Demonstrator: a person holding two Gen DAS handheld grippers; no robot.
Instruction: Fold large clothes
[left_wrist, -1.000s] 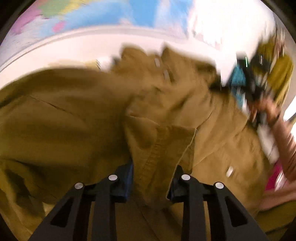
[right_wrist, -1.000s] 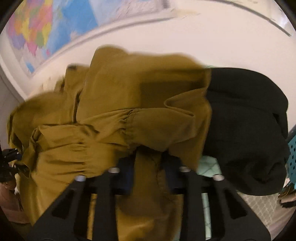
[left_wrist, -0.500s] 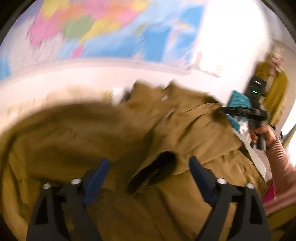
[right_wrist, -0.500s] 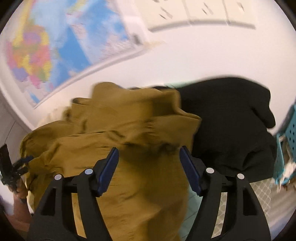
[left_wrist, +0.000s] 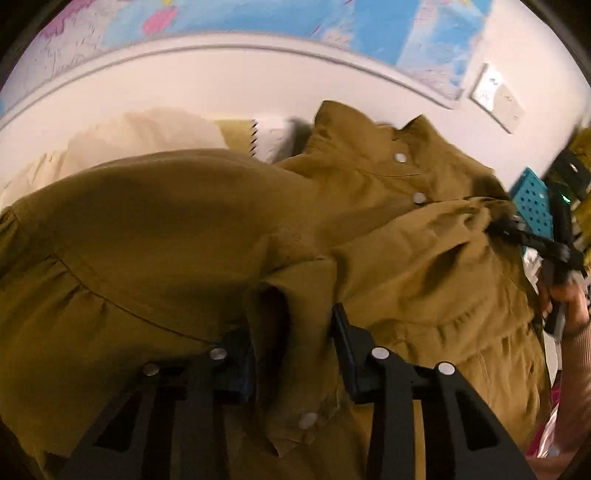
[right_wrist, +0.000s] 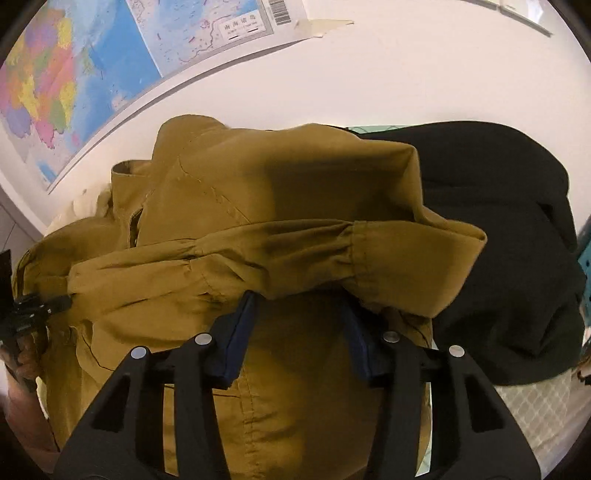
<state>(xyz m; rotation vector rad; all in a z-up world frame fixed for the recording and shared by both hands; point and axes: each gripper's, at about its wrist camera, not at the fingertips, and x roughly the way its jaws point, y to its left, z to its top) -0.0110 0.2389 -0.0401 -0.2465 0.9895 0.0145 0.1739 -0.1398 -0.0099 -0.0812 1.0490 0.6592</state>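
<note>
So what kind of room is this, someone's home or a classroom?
Probably a lived-in room at home or a study, though I can't be sure. A colourful wall map hangs above a surface piled with clothes: a mustard shirt, a black garment, and a teal perforated basket.

My left tongs (left_wrist: 291, 347) let go of the buttoned front strip, swung wide, and now they're closing again, with a fold of the mustard shirt (left_wrist: 192, 229) between the pads. The view has dropped lower over the cloth, and less of the map shows. My right tongs (right_wrist: 299, 332) dropped their pinch of fabric, opened wide, and are narrowing with shirt cloth between them. The gathered sleeve (right_wrist: 295, 254) now drapes straight across above their tips, its cuff out over the black garment (right_wrist: 517, 258).
</note>
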